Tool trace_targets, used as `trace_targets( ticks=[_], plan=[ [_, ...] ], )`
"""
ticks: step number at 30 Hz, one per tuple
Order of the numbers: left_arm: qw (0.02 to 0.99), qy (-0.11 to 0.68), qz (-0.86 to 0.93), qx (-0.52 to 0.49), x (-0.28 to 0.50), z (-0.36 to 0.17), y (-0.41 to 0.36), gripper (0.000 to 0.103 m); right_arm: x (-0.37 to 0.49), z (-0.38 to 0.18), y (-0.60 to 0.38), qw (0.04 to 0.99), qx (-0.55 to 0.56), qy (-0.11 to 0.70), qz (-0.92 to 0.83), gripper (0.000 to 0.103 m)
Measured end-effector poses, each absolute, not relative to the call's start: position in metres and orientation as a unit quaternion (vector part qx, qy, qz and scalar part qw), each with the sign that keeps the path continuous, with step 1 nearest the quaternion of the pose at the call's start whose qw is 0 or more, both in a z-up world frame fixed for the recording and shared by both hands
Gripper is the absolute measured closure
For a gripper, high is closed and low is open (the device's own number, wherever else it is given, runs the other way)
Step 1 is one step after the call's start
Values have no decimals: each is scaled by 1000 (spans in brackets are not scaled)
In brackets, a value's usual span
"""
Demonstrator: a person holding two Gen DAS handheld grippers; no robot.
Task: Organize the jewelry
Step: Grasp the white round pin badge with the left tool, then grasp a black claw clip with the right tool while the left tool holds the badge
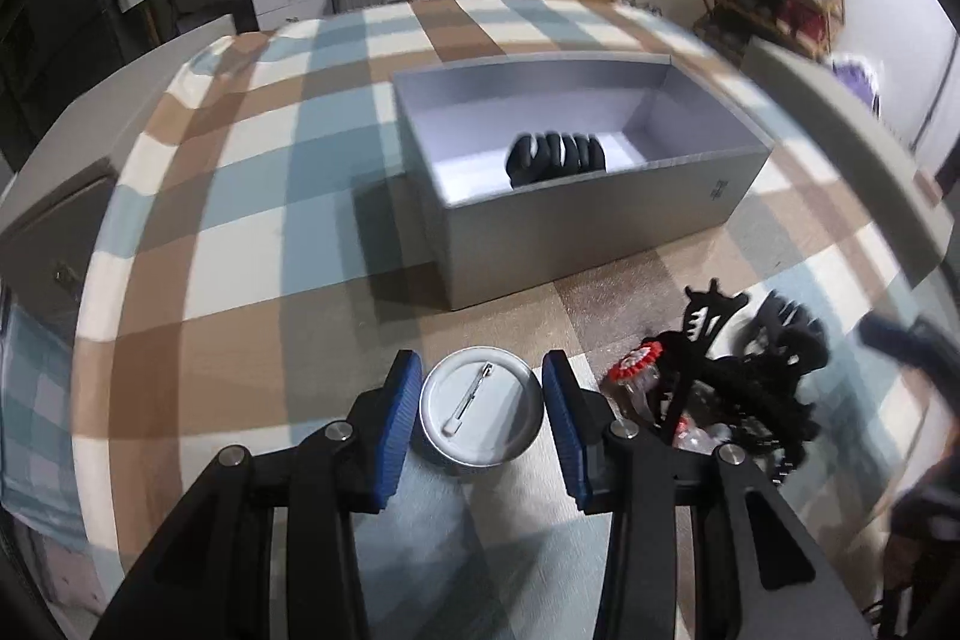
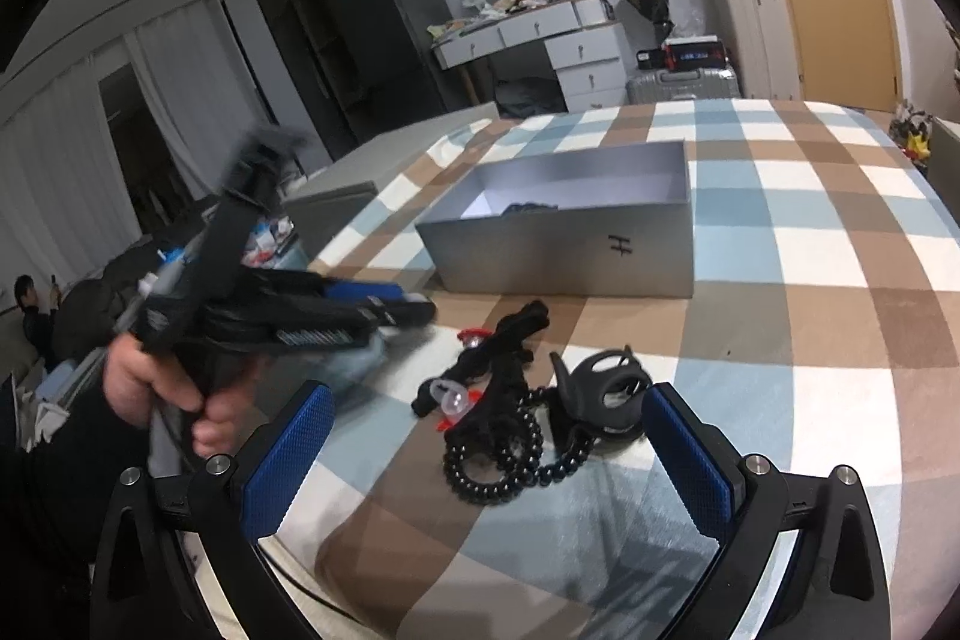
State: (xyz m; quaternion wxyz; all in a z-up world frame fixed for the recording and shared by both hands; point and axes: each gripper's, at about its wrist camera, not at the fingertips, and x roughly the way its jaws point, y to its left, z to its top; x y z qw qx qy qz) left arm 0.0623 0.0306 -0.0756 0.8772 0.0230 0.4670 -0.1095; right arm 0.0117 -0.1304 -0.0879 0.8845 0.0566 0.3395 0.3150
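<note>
My left gripper (image 1: 483, 388) is shut on a round silver pin badge (image 1: 482, 415), its pin side up, held just above the checked tablecloth. The grey open box (image 1: 576, 196) stands ahead with a black hair claw (image 1: 555, 157) inside. A pile of black jewelry (image 1: 738, 382) with a small red-rimmed piece (image 1: 636, 364) lies to the right. My right gripper (image 2: 489, 421) is open and empty, its fingers either side of the pile: black bead strings (image 2: 504, 454) and a black claw clip (image 2: 612, 388). The left gripper (image 2: 414, 307) shows blurred at the left, well short of the box (image 2: 570, 250).
The table (image 2: 840, 232) has a blue, brown and white checked cloth. Grey chair backs (image 1: 852, 148) stand at the table's sides. A white desk with drawers (image 2: 558, 40), suitcases and a door are behind.
</note>
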Motion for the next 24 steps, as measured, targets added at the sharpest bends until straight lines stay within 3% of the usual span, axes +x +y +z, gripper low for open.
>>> trace_targets(
  ticks=[8,16,21,24],
  plan=[
    [892,440,-103,-22,40,-60,51,67,5,-96,-122,895,26,337,292,0],
    [887,447,-105,-44,31,-68,64,67,40,-102,-152,888,123,366,250,4],
    [885,451,-102,-51,29,-72,70,67,60,-119,-160,859,184,414,238,21],
    [885,451,-103,-52,28,-72,72,67,63,-120,-161,859,185,417,231,43]
  ],
)
